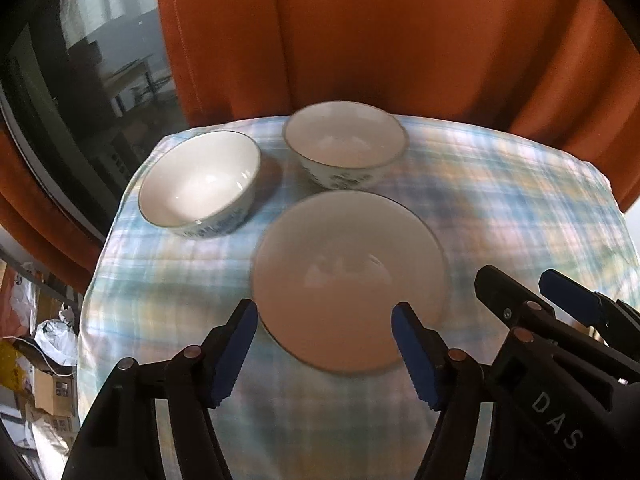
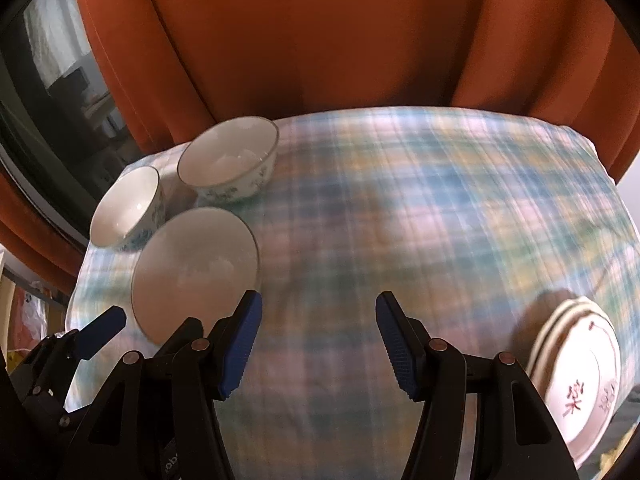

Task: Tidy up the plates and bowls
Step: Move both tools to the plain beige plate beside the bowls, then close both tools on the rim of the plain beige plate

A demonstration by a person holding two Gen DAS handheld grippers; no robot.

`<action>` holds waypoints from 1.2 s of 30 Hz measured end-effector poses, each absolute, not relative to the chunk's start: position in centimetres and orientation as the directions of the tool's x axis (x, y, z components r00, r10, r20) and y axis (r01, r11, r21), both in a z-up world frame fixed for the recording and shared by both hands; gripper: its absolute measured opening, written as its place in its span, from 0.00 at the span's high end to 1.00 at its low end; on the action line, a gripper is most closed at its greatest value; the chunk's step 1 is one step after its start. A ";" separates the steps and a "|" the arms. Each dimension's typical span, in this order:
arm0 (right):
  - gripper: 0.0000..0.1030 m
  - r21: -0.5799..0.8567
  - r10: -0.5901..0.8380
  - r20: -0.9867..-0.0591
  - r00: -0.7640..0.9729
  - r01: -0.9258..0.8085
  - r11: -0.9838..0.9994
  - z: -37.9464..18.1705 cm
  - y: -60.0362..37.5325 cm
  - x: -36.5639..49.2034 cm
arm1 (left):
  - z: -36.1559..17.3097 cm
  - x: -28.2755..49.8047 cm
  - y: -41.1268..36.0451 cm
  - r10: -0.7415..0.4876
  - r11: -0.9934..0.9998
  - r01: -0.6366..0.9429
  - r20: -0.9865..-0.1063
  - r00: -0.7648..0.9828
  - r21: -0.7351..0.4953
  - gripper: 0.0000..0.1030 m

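Observation:
Three white bowls with blue flower patterns stand on a plaid cloth [image 1: 500, 200]. The nearest bowl [image 1: 348, 280] sits just beyond my open left gripper [image 1: 324, 320], its near rim between the blue fingertips. A second bowl [image 1: 200, 184] is at the far left, a third [image 1: 344, 144] at the back. In the right wrist view the same bowls [image 2: 196, 268] [image 2: 128, 208] [image 2: 228, 160] are at the left. My right gripper [image 2: 318, 312] is open and empty over bare cloth. A stack of white plates [image 2: 580, 372] with red characters sits at the right edge.
An orange curtain [image 1: 400, 40] hangs behind the table. A dark window [image 1: 100, 60] is at the left. Boxes and bags [image 1: 44, 360] lie on the floor at the left. The right gripper [image 1: 560, 308] shows in the left wrist view.

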State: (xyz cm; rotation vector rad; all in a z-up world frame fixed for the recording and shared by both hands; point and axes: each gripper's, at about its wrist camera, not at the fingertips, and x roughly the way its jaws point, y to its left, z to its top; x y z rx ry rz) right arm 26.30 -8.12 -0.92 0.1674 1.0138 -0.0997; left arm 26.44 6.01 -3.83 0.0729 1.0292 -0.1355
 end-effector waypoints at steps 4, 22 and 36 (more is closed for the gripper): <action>0.39 0.103 0.009 -0.852 0.523 0.150 0.983 -1.8 -7.1 28.4 | -4.6 28.4 7.1 -0.053 0.994 0.113 -0.858 0.511 0.006 0.39; 0.77 0.107 0.034 -0.891 0.453 0.137 0.985 -5.8 -4.6 32.9 | -8.4 31.8 7.8 -0.046 0.995 0.097 -0.891 0.452 -0.002 0.72; 0.77 0.090 0.007 -0.897 0.443 0.168 0.982 -4.5 -5.8 30.0 | -7.2 28.2 6.0 -0.065 0.991 0.131 -0.892 0.447 -0.006 0.73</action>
